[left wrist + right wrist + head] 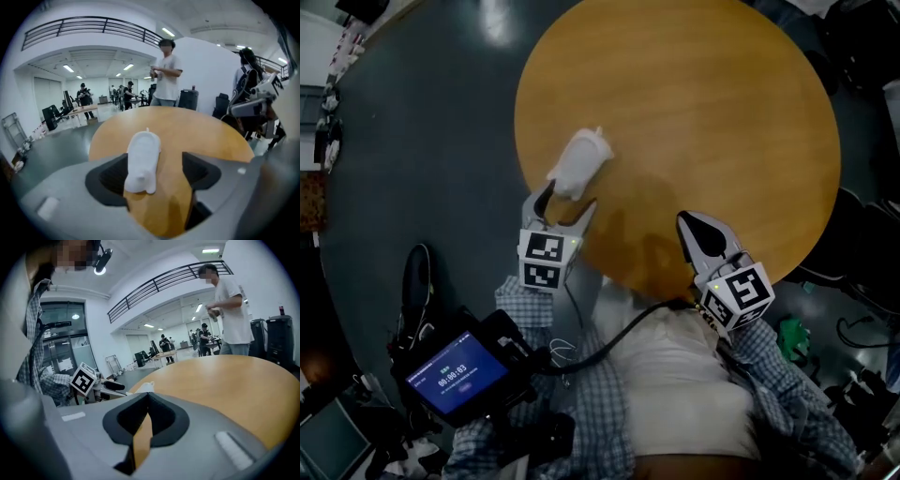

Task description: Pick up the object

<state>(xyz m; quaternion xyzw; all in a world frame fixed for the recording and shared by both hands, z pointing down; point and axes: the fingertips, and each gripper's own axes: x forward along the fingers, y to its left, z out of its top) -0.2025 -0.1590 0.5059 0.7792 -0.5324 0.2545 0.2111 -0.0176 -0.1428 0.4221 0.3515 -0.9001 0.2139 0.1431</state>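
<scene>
- Left gripper view: L claw (154, 172) is gaping wide round white object (142, 161) on bench (211, 136), no squeeze.
- R claw (147, 398) is hovering at bench edge, jaws together, empty.

the person wore a blue-and-white checked shirt (787, 394) open over a white t-shirt (675, 375), with the sleeves (520, 298) reaching to both grippers. the left gripper (570, 199) and right gripper (689, 225) had pale grey bodies with black-lined jaws, and each carried a white cube (546, 261) printed with black square markers. a black cable (614, 342) crossed the chest toward a black device (455, 375) with a blue screen.
</scene>
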